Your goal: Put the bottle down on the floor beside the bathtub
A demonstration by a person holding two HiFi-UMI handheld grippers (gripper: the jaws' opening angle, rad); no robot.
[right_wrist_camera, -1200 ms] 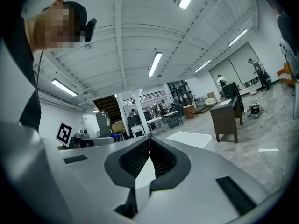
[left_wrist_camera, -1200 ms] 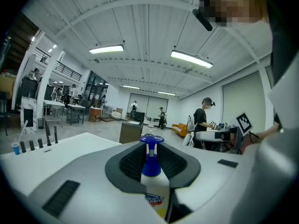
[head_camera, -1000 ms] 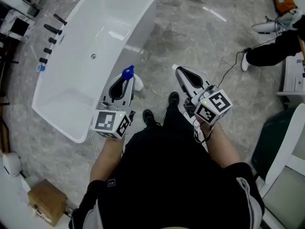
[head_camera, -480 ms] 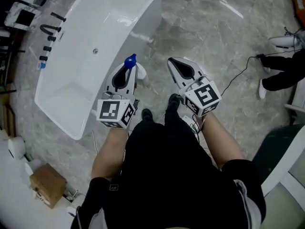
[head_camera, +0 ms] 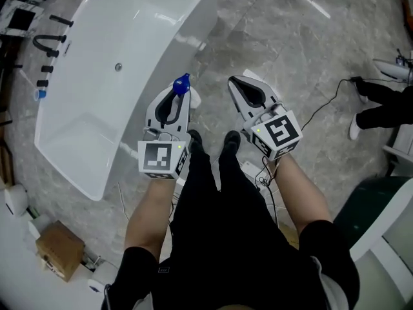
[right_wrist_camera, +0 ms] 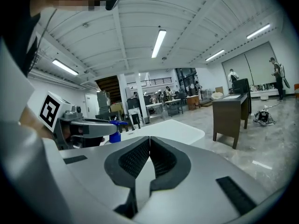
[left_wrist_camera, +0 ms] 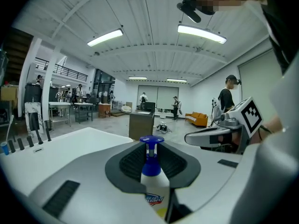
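Where the bathtub (head_camera: 184, 47) stands, floor (head_camera: 271, 37) is grey-veined.

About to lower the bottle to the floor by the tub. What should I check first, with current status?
1. Grip: left tongs clamp the bottle at its neck: ok.
2. Upright: blue cap on top: ok.
3. Other hand: right tongs shut, empty, off to the side: ok.
4. Landing spot: floor beside the bathtub bare where visible: ok; directly under the left tongs: cannot tell.
5. Touchdown: bottle held near rim height, not on the floor: not ok.
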